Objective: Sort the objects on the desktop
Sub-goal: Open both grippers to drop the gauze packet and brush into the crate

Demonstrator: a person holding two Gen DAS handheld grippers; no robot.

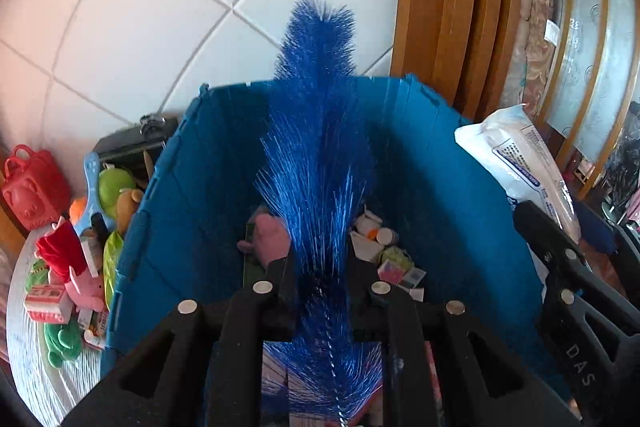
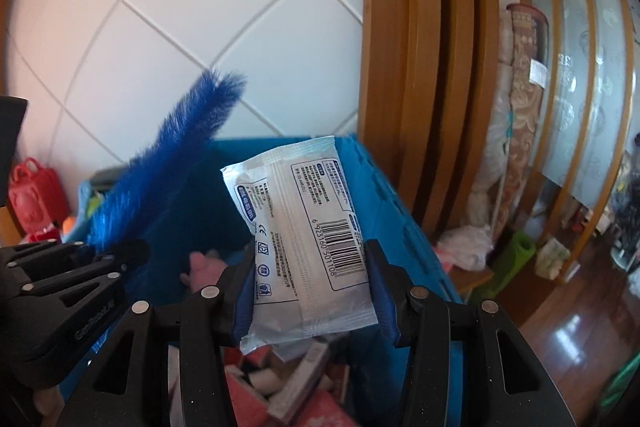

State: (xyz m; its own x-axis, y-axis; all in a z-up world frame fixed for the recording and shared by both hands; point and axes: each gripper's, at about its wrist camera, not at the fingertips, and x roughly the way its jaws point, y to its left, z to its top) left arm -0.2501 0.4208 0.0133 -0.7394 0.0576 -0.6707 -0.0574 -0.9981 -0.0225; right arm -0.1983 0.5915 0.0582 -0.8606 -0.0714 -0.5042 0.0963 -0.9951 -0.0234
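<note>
L gripper [image 1: 320, 291] clamped on blue brush [image 1: 316, 131] at its wire stem: light, floppy. R gripper [image 2: 312, 291] pinching white wipes pack [image 2: 304, 239] mid-frame: soft, slick.

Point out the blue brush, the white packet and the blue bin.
blue brush [image 1: 316, 131], left wrist view, mid bristles.
white packet [image 2: 304, 247], right wrist view, printed face.
blue bin [image 1: 200, 195], left wrist view, inner left wall.

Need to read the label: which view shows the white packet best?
Right wrist: the white packet sits centred, clamped in the right gripper, barcode and print facing the camera. Left wrist shows only its upper part at the right edge, over the blue bin.
</note>
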